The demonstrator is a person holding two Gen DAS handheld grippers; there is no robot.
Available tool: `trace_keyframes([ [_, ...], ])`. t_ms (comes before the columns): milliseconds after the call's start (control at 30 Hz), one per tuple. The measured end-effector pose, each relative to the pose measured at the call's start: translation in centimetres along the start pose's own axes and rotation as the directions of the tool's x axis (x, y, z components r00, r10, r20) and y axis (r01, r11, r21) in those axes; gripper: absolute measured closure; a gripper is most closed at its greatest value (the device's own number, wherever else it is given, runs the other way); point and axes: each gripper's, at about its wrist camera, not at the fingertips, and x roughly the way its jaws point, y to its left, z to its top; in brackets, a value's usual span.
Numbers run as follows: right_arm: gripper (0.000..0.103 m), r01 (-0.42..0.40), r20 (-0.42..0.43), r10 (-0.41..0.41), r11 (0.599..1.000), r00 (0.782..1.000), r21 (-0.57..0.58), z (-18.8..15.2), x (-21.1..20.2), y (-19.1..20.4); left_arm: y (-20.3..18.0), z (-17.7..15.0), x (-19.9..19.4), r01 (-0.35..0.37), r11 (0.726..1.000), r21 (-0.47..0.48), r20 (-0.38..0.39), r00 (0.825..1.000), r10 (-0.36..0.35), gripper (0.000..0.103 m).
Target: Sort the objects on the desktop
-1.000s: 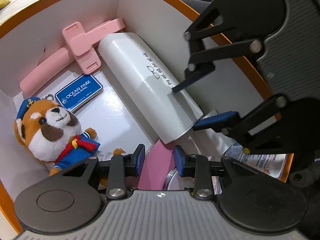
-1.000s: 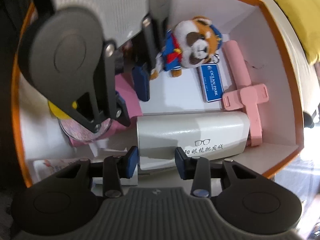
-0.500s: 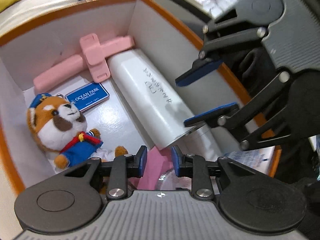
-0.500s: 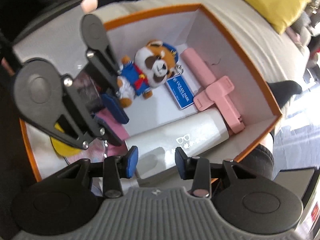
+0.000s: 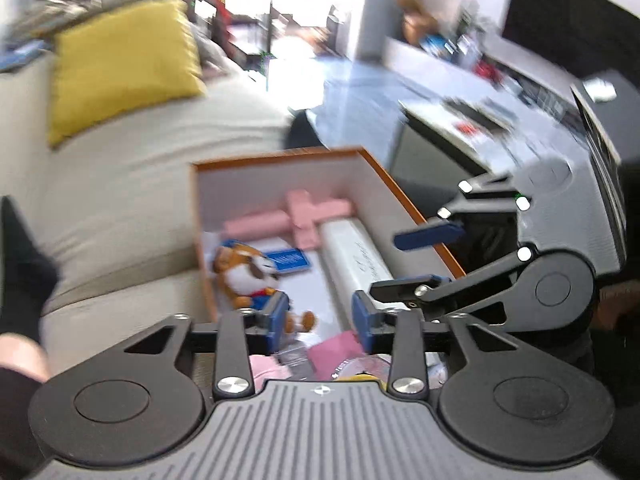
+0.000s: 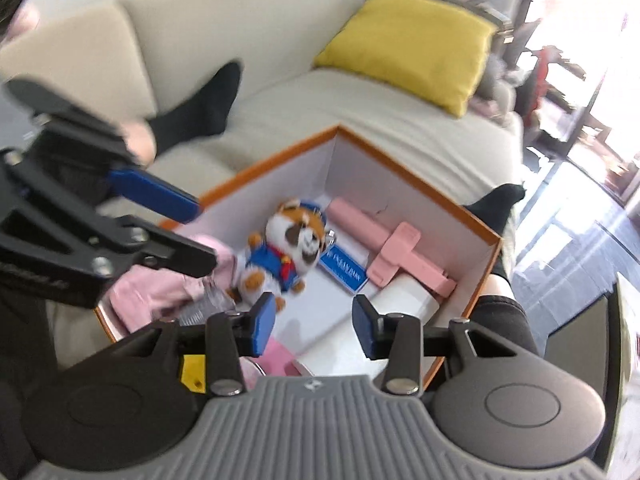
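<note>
Orange-rimmed box (image 6: pixel 476 227), plush toy (image 6: pixel 286 254), white case (image 5: pixel 356 252) inside

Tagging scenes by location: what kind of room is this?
Most likely a home living room. A beige sofa with a yellow cushion stands behind the orange box, and a low, cluttered table stands beside it.

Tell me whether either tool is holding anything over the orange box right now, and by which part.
Nothing is held. The left tool and the right tool both stand open and empty above the orange-rimmed cardboard box; the left's jaws have just been opening.
</note>
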Motion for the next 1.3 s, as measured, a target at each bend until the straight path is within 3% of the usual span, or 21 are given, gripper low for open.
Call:
trace_keyframes([
  [67,0.052,0.014,0.039,-0.016,0.999,0.999,0.045,-0.2,-0.9,0.7,0.3,-0.8,-2.2,-0.047,0.998,-0.038,0.037,0.998,0.049,0.049],
  [133,0.049,0.023,0.071,-0.029,0.996,0.997,0.086,-0.4,-1.7,1.3,0.4,-1.6,-2.4,-0.088,0.993,-0.081,0.067,0.993,0.094,0.043],
  [267,0.042,0.038,0.116,-0.058,0.985,0.992,0.171,-0.9,-2.8,2.4,1.0,-2.8,-7.4,-0.143,0.971,-0.191,0.121,0.978,0.168,0.025],
  [333,0.037,0.029,0.142,-0.061,0.975,0.988,0.22,-1.1,-3.2,2.8,1.0,-3.5,-8.2,-0.154,0.962,-0.226,0.16,0.968,0.193,0.023],
  [500,0.032,0.047,0.155,-0.091,0.962,0.984,0.27,-2.3,-3.1,4.1,0.0,-5.1,-8.6,-0.299,0.926,-0.23,0.219,0.911,0.349,0.017],
  [533,0.031,0.044,0.147,-0.087,0.961,0.985,0.272,-2.5,-3.0,4.4,-0.2,-5.2,-8.3,-0.313,0.922,-0.229,0.212,0.908,0.361,0.016],
  [700,0.028,0.048,0.119,-0.085,0.957,0.989,0.287,-4.1,-2.2,5.2,0.1,-6.0,-6.9,-0.265,0.93,-0.254,0.171,0.934,0.312,0.015],
  [1133,0.025,0.045,0.087,-0.078,0.944,0.993,0.327,-6.5,-1.1,5.7,0.4,-7.3,-3.2,-0.305,0.897,-0.319,0.034,0.942,0.333,0.014],
  [1300,0.025,0.038,0.098,-0.074,0.944,0.992,0.328,-6.7,-0.8,5.5,0.7,-7.7,-2.9,-0.338,0.888,-0.312,-0.003,0.935,0.355,0.013],
])
